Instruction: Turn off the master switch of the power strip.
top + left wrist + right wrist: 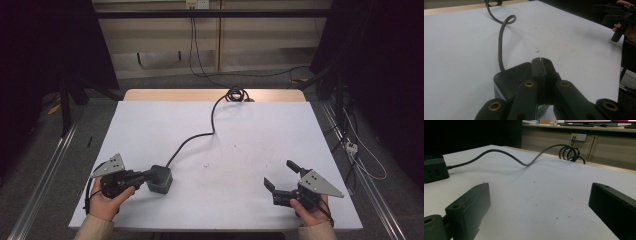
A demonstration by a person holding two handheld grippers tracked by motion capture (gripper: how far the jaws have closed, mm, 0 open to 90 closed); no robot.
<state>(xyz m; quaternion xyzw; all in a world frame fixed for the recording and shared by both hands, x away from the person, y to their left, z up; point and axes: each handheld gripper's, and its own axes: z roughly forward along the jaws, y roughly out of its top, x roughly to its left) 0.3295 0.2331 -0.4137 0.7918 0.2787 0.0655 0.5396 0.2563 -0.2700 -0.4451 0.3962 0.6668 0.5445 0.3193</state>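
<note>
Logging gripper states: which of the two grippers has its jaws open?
The right gripper: its jaws stand wide apart, while the left gripper is shut above the black power cube.

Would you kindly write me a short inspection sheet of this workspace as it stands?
Surface: white table top, faint specks near the middle.
Job's things: black power block near the left front, its cord running to a coil at the far edge.
Clutter: nothing seen.
Grippers: left gripper jaws together above the block; right gripper open over bare table.
Cables: wires on the floor at right.
Surroundings: wall socket, dark curtains.
</note>
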